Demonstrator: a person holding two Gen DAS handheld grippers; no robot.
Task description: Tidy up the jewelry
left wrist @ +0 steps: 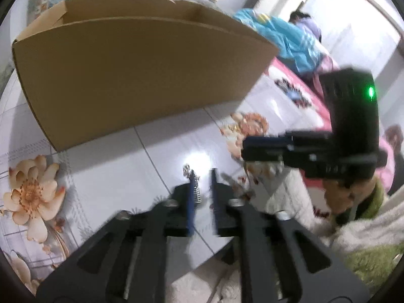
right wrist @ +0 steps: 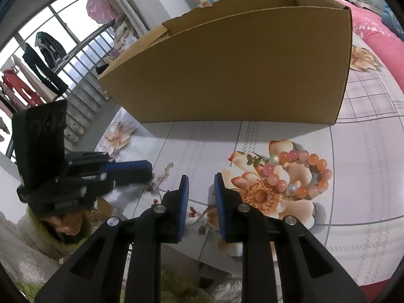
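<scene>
Where flowered cloth shows, bead bracelet [right wrist: 298, 174], peach-pink rounds, two pearls.

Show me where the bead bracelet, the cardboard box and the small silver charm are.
bead bracelet [right wrist: 300, 174], right wrist view, on an orange bead.
cardboard box [right wrist: 227, 70], right wrist view, on its front wall.
silver charm [left wrist: 187, 170], left wrist view, on its upper end.

No legible text, label, brand, number or sign appears in either view. The cardboard box [left wrist: 141, 75] shows plain, unprinted sides. The bench [right wrist: 366, 176] cover carries only flower and line patterns, no lettering. The black device [left wrist: 353, 116] shows a green light, but no marking on it can be read.
</scene>
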